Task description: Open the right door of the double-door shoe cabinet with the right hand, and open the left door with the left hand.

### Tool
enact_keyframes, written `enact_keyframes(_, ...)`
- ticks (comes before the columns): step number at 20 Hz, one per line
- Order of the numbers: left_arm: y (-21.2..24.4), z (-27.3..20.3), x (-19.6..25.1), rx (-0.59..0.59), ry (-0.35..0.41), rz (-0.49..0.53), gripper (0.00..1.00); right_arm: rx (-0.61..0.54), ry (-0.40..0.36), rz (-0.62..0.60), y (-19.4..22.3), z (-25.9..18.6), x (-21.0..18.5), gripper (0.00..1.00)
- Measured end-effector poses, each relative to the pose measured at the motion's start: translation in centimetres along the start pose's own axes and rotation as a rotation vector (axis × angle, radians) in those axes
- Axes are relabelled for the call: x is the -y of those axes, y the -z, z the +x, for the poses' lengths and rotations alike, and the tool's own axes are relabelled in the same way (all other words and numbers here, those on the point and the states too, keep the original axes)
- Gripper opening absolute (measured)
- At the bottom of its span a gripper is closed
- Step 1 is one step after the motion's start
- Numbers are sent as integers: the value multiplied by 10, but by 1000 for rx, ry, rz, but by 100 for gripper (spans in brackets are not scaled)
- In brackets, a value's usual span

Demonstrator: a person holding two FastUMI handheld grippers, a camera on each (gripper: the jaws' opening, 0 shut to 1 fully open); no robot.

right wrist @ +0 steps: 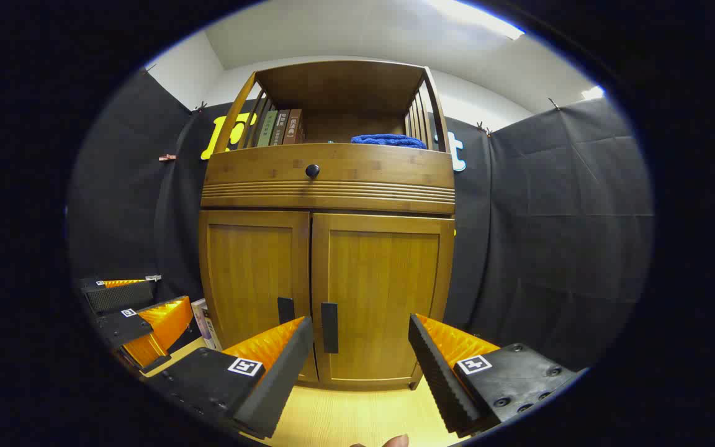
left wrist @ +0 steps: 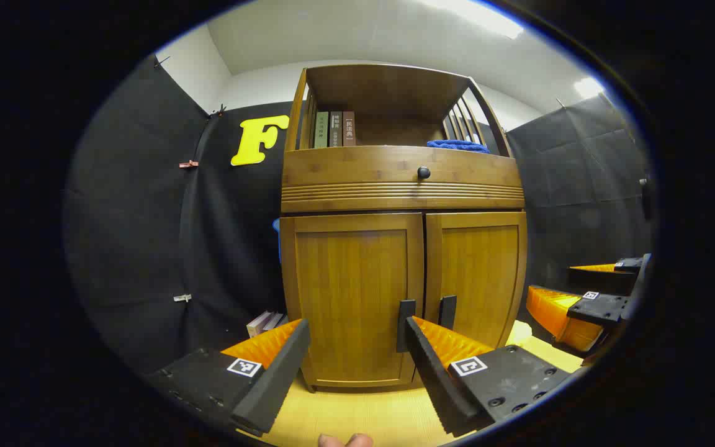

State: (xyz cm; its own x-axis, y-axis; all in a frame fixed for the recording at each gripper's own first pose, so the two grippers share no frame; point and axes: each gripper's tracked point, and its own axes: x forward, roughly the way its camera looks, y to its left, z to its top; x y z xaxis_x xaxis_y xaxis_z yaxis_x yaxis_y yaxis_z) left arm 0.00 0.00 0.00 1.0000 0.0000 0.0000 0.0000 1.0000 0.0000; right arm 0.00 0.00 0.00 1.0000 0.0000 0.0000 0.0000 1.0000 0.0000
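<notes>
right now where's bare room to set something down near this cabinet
The pale floor before the closed doors is bare between both open hand-held grippers. The top shelf has a gap between the books and the blue cloth. Crowded: floor left of the cabinet, where more books lean.

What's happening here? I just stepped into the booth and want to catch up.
A person holds a two-finger gripper in each hand, facing a wooden shoe cabinet. Both doors are shut: the right door and the left door, each with a dark handle near the middle seam. The right gripper and the left gripper are both open, short of the doors, touching nothing. Above, a shelf holds books and a blue cloth. Neither door has been opened yet.
</notes>
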Motion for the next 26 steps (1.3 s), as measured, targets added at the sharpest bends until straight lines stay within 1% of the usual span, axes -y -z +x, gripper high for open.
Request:
enact_keyframes(1,0,0,0,1,0,-1,93,1,1,-3,0,0,-1,99)
enact_keyframes(2,0,0,0,1,0,-2,93,1,0,-3,0,0,-1,97)
enact_keyframes(3,1,2,-1,-1,-1,0,93,0,1,-1,-1,1,-2,97)
enact_keyframes(4,1,2,-2,-1,-2,-1,93,-2,1,0,0,2,-2,99)
enact_keyframes(6,0,2,-4,-1,-3,-3,93,-6,3,-1,2,3,-2,99)
enact_keyframes(7,1,2,-5,-2,-3,-5,93,-7,4,-2,2,3,-1,97)
enact_keyframes(8,0,2,-5,-1,-3,-5,93,-8,4,-1,2,3,-2,97)
enact_keyframes(9,0,3,-6,0,-5,-5,93,-7,4,0,2,4,-4,99)
enact_keyframes(10,0,3,-6,0,-4,-4,93,-6,5,0,2,4,-3,97)
enact_keyframes(12,0,4,-7,2,-3,-3,95,-4,8,0,2,4,-2,97)
enact_keyframes(19,0,5,-10,3,-6,-4,93,-3,10,1,0,4,-4,98)
enact_keyframes(20,0,6,-10,3,-5,-2,95,-5,10,2,1,4,-5,97)
enact_keyframes(25,0,6,-10,4,-4,-4,93,-7,11,5,-1,5,-7,97)
enact_keyframes(26,-1,5,-11,3,-5,-1,93,-9,9,7,0,6,-8,99)
